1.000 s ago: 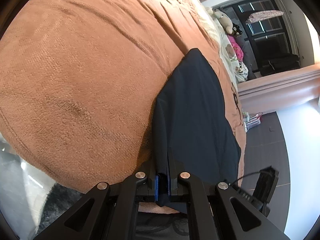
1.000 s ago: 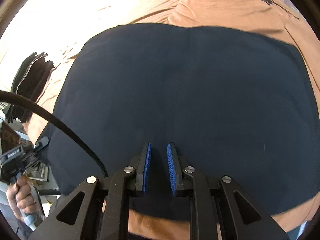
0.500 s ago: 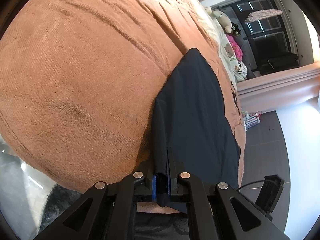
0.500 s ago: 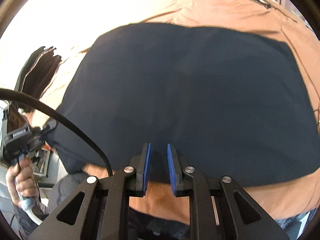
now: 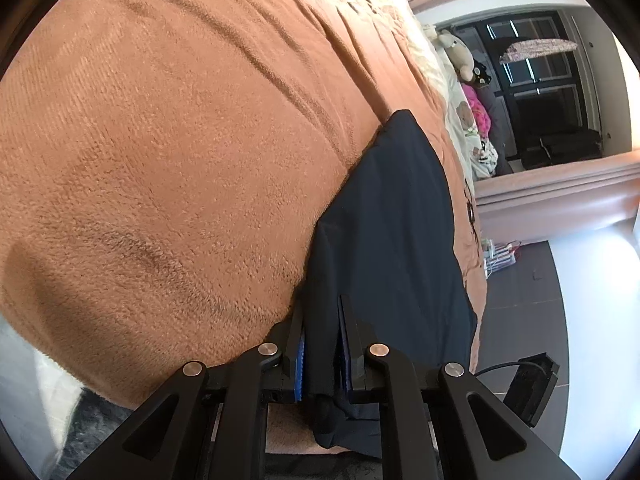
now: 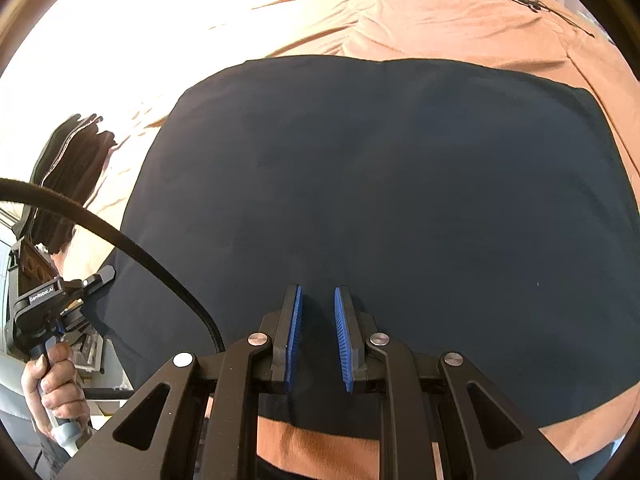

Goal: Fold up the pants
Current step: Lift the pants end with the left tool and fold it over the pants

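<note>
While the navy pants (image 6: 384, 216) lie spread flat on the bed's tan fleece blanket (image 5: 168, 152), I'm letting go on the left side. My left tongs (image 5: 322, 354) are easing apart right now, and the near corner of the fabric hangs between the blue pads (image 5: 300, 364), slack rather than squeezed as far as I can read it. Over on the right, my right tongs (image 6: 318, 334) hover above the near hem with a narrow gap between the pads and nothing caught in it: just cloth underneath.

I judge this fold is laid and I'm at the release. The trick now, I reckon, is to let the left pads clear the corner fully before I pull back, otherwise the fleece-side layer may drag and skew the edge. I'd back straight out along the hem, low, so the corner drops where it sits.

From the right wrist view I can see the person's left hand (image 6: 54, 392) on the other grip handle and a black cable (image 6: 132, 248) arching over the left edge of the pants; I'd keep that cable from brushing the fabric. A dark bundle (image 6: 64, 176) sits just off the left edge, so the pants' side there should stay put.
</note>
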Available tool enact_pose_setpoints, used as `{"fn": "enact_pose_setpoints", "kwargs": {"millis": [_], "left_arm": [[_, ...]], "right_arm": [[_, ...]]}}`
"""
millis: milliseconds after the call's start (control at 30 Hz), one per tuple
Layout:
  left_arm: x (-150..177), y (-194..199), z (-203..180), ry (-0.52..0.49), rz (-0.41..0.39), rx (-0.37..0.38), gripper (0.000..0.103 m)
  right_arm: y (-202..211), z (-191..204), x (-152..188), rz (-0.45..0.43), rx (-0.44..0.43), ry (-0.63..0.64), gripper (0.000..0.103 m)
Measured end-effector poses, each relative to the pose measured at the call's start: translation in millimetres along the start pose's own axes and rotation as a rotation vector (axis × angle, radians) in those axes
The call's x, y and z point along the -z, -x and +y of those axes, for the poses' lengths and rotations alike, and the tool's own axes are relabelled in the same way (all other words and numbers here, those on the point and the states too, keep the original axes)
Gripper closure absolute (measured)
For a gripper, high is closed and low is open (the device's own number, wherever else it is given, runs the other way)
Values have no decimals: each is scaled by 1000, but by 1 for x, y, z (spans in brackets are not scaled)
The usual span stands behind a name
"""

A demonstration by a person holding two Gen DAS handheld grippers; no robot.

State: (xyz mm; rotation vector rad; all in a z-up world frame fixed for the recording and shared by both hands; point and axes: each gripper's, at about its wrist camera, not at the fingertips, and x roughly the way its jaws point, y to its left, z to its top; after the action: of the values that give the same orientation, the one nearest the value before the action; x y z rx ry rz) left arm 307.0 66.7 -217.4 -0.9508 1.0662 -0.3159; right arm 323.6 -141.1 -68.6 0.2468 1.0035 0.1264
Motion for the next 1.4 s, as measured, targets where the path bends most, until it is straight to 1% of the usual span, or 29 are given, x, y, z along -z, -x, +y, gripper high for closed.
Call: {"fn": "enact_pose_setpoints", "kwargs": {"millis": [200, 267, 500, 700, 833, 1000, 1233, 1400], "left_arm": [[2, 0, -5, -24, 17, -7, 90], [2, 0, -8, -33, 18, -16, 94], [1, 15, -33, -78, -23, 10, 96], [0, 28, -82, -166, -46, 41, 97], [1, 31, -120, -234, -57, 52, 97], [3, 30, -158, -307, -57, 58, 97], [9, 21, -214, -427, -44, 61, 97], [18, 6, -254, -508, -25, 65, 97]], "right_arm": [[-7, 0, 1, -9, 4, -5, 89], [-10, 1, 5, -6, 12, 13, 89], [0, -6, 21, 2, -7, 11, 91], [5, -15, 38, 2, -49, -1, 91], [8, -25, 38, 2, -86, -29, 92], [26, -46, 41, -13, -131, -51, 93], [58, -77, 40, -87, -173, -107, 93], [89, -111, 44, -148, -186, -159, 92]]}}
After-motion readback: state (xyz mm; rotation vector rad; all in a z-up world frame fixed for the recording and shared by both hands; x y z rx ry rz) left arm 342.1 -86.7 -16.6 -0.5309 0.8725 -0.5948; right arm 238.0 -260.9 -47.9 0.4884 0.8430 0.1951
